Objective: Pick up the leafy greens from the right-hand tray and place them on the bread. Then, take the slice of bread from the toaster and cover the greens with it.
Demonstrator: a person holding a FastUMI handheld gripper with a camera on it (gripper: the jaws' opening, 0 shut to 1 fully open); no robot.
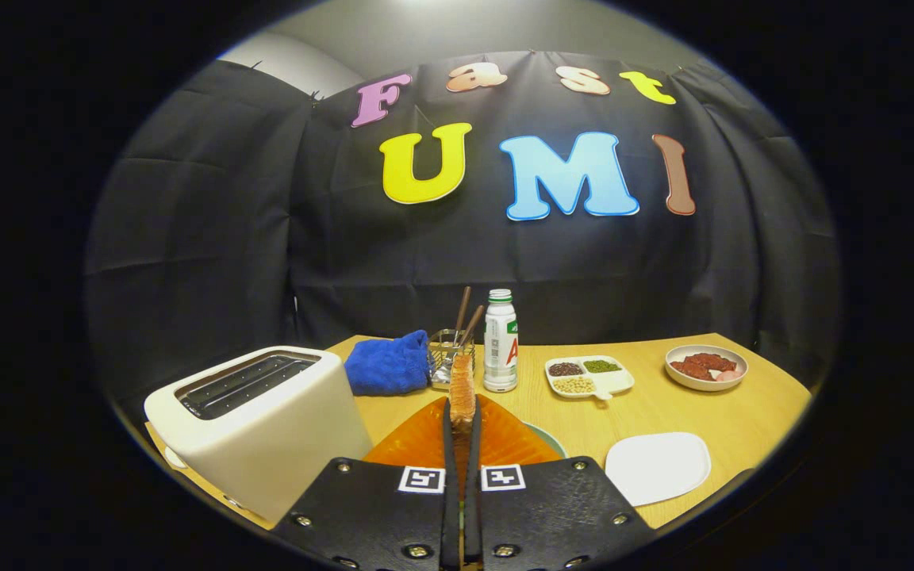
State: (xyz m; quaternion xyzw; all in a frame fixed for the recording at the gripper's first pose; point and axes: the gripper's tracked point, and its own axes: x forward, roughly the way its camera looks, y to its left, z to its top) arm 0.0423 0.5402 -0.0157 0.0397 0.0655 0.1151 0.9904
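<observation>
My gripper is shut on a slice of bread, which I see edge-on with its browned crust rising just past the fingertips. Both black fingers press on its faces. Under and ahead of the fingers lies an orange surface with a greenish rim; what rests on it is hidden by the fingers. The white toaster stands close by, left of the fingers, and its dark slots face up. A plain white tray sits to the right of the fingers.
Beyond the slice stand a white bottle, a metal holder with sticks and a blue cloth. Further right are a divided dish of beans and a bowl of red meat. The wooden table ends near the tray.
</observation>
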